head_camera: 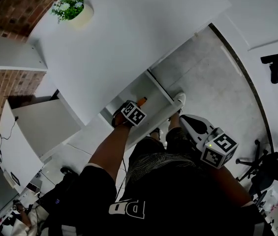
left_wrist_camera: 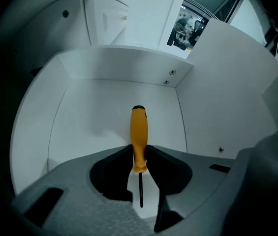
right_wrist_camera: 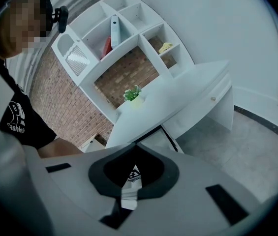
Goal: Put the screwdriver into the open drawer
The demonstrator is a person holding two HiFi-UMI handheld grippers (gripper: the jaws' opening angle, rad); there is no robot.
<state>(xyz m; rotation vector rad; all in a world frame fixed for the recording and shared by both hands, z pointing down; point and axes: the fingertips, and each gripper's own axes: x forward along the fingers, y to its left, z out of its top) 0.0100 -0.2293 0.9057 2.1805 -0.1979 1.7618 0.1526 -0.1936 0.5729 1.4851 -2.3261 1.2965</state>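
1. The left hand-held gripper [left_wrist_camera: 139, 157] is clenched on the screwdriver [left_wrist_camera: 139, 132]. Its jaws pinch the low end of the orange handle. The handle points to 12 o'clock in the left gripper view, and the thin black shaft points back to 6 o'clock.
2. The screwdriver is inside the open drawer [left_wrist_camera: 92, 127], above its white floor. I cannot tell if it touches the floor. The back wall of the drawer is at 12 o'clock and a side wall is at 3 o'clock (two small screws sit in that corner).
3. In the head view, the drawer sticks out from under the white desk [head_camera: 129, 33]. The orange handle peeks out past the left hand-held gripper.
4. The right hand-held gripper [right_wrist_camera: 131, 167] is at about 4 o'clock from the left one in the head view, well apart from the drawer. Its jaws meet at the tips and grasp nothing.
5. A small potted plant [head_camera: 74, 8] sits on the desk at 11 o'clock, far from the work.
6. I think this is the putting-down step, and the task is nearly done.
7. The next move looks simple: bring the screwdriver low to the drawer floor, let the jaws go loose, then pull the left hand-held gripper back without bumping the drawer walls.
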